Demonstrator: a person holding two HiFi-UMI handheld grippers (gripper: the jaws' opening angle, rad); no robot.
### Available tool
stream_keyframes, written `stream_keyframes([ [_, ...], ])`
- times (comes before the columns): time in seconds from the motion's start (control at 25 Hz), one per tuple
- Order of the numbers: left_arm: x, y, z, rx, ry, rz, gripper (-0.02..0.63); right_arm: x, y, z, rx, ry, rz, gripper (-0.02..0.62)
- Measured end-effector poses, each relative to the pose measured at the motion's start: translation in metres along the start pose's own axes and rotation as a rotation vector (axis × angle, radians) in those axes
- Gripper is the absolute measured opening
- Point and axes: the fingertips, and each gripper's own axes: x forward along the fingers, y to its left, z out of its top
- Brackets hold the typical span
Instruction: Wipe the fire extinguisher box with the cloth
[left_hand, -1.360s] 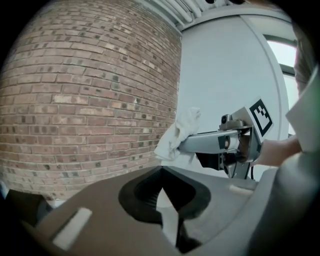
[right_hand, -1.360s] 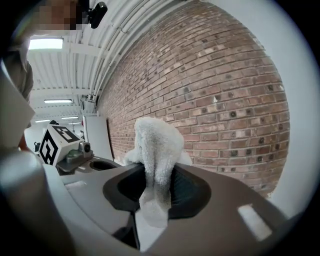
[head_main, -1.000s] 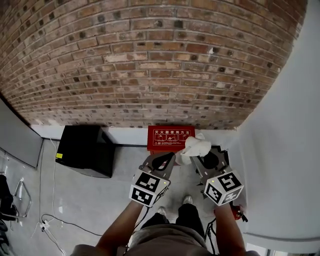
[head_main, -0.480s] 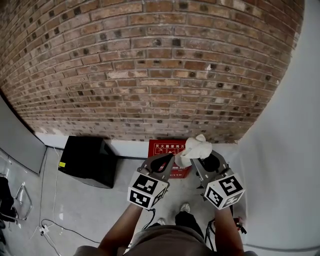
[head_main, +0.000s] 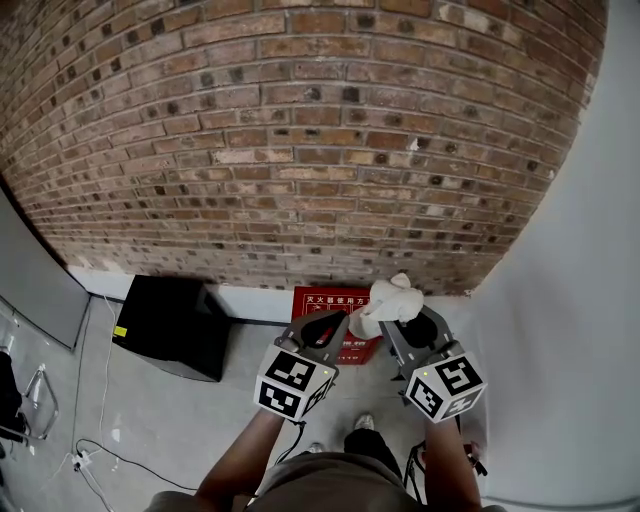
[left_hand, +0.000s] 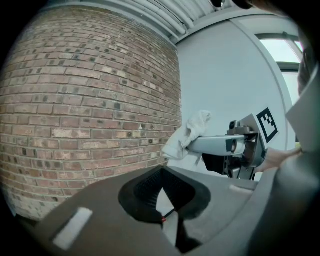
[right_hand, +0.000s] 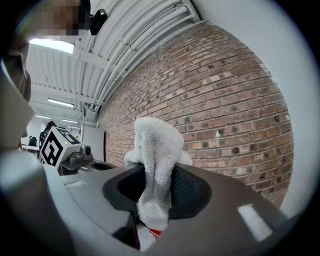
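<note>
Claw check: your right claw (head_main: 398, 322) is clenched on the cloth (head_main: 392, 300); your left claw (head_main: 337, 320) is pinched closed on nothing.
You hold both side by side, roughly level, facing the brick wall (head_main: 300, 150). White cloth bunches above the right jaws. Below the claws, the red fire extinguisher box (head_main: 315, 300) sits on the floor (head_main: 150, 420) at the wall's foot, well apart from the cloth. To its left, a black case (head_main: 170, 325).

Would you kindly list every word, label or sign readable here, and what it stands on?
Red fire extinguisher box: white Chinese characters, partly behind the cloth, too small to read.
Black box: yellow sticker, too small to read.
Marker cubes: square patterns, no words.
</note>
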Motion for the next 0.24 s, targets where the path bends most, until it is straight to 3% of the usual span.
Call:
stream_keyframes([
  [0.24,-0.0024,0.0022,0.002,0.0,-0.004,0.003,0.003,0.0018,0.001,0.0016,-0.006,-0.002,0.002,0.135],
])
